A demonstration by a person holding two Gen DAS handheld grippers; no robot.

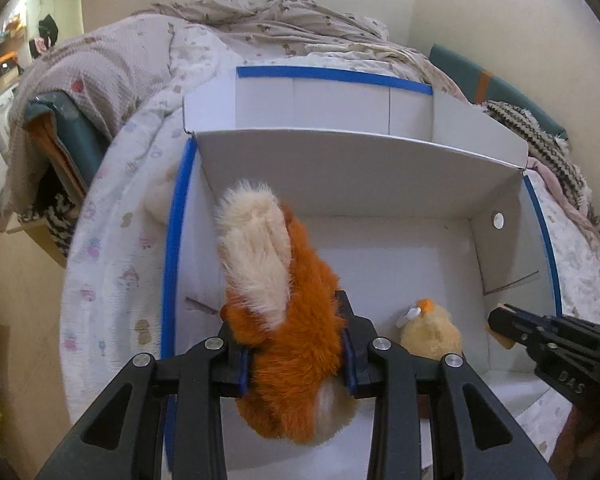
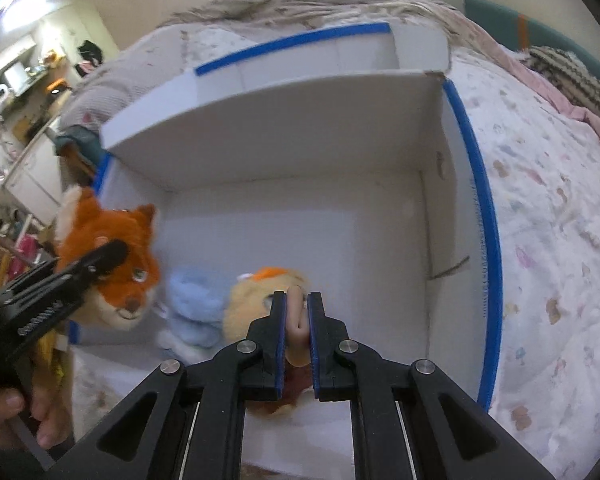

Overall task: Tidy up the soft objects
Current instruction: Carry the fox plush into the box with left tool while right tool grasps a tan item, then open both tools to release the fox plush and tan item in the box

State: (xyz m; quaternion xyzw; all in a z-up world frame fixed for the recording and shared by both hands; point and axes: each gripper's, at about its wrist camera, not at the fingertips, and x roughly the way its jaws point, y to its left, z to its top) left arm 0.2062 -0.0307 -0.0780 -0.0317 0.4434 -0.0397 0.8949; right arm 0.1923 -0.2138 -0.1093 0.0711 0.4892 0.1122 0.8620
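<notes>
White cardboard box (image 2: 260, 152) holds three plush toys: fox (image 1: 292, 320) pinched by left gripper (image 1: 296, 344), yellow chick (image 2: 252, 300), blue plush (image 2: 192, 308); right gripper (image 2: 298, 332) clamps a tan plush part.

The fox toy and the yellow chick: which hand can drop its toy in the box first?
Probably left. The left gripper holds the fox toy over the white box; the right gripper pinches the yellow chick nearer the box's front edge.
</notes>
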